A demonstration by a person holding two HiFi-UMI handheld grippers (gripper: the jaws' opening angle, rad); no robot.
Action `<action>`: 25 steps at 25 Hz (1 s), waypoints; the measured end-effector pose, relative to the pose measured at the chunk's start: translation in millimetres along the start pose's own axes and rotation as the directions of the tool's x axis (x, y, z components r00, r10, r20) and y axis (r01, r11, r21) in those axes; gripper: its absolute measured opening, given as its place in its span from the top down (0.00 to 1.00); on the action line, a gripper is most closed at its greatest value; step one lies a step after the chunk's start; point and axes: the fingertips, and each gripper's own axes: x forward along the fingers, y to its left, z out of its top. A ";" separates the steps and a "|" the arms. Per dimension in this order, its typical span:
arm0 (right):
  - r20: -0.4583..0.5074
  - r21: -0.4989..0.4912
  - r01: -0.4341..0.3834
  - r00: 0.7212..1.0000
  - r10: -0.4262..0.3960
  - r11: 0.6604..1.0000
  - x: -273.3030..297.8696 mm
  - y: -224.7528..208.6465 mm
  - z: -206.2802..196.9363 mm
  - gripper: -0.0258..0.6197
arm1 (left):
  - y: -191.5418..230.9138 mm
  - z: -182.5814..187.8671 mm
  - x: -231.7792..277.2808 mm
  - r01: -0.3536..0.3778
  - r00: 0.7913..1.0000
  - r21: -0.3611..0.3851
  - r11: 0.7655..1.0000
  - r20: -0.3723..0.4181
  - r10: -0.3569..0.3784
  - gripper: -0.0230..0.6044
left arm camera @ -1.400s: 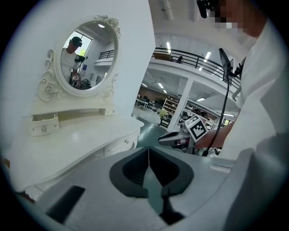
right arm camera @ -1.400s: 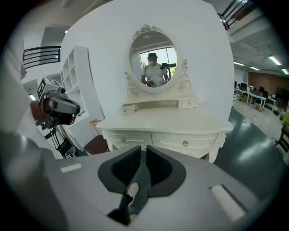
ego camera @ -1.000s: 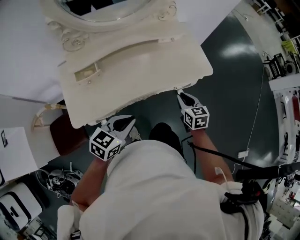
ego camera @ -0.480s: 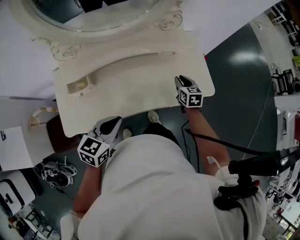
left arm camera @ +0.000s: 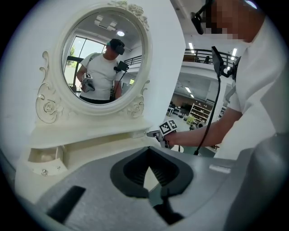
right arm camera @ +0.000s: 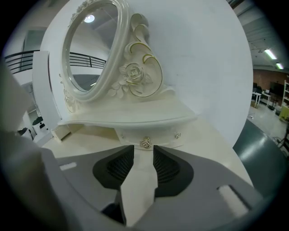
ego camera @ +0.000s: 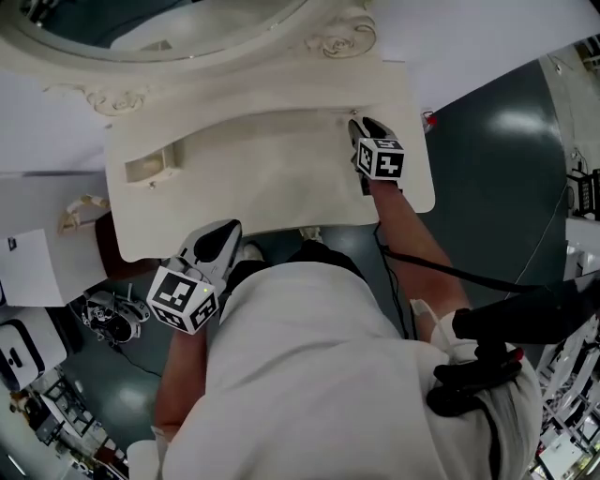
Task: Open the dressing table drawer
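Presently, in the head view, the right gripper [ego camera: 362,127] is reaching over the back right of the dressing table [ego camera: 272,192]. Its tips are sitting at the small drawer [ego camera: 339,112], at the right end of the shelf [ego camera: 234,103] under the mirror [ego camera: 169,23]. A second ago it was hanging below the table's front edge, so it has crossed the whole top since then. The left gripper [ego camera: 223,236] is holding just off the front edge on the left side. That is close to its earlier station, shifted a little leftward.

In the left gripper view, the left jaws are lying together with nothing between them. They are facing the oval mirror, which is reflecting the person [left arm camera: 101,72]. The right gripper is showing beyond them at the shelf's right end.

In the right gripper view, the right jaws are opening and standing wide apart, wider than before. The drawer's knob [right arm camera: 145,142] is sitting just beyond the gap between the tips. The pads are pressing on nothing. The drawer is sitting pushed in beneath the shelf, not yet drawn out.
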 end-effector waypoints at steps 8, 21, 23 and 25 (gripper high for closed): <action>-0.005 0.005 -0.048 0.999 0.048 0.999 20.3 -3.2 8.4 0.73 | -9.1 2.6 5.0 -0.073 0.997 -0.024 0.997 -0.008 0.073 0.96; 0.003 -0.003 -0.033 0.999 0.033 0.999 29.4 -4.4 8.5 0.81 | -4.0 6.3 12.9 -0.090 0.996 -0.034 0.995 -0.009 0.090 0.96; 0.004 -0.003 -0.032 0.999 0.032 0.999 26.4 -4.1 7.3 0.81 | -6.0 6.1 12.4 -0.088 0.996 -0.029 0.996 -0.007 0.088 0.96; 0.002 -0.003 -0.033 0.999 0.033 0.999 25.3 -4.1 6.0 0.81 | -6.5 6.6 13.0 -0.087 0.996 -0.027 0.996 -0.007 0.086 0.96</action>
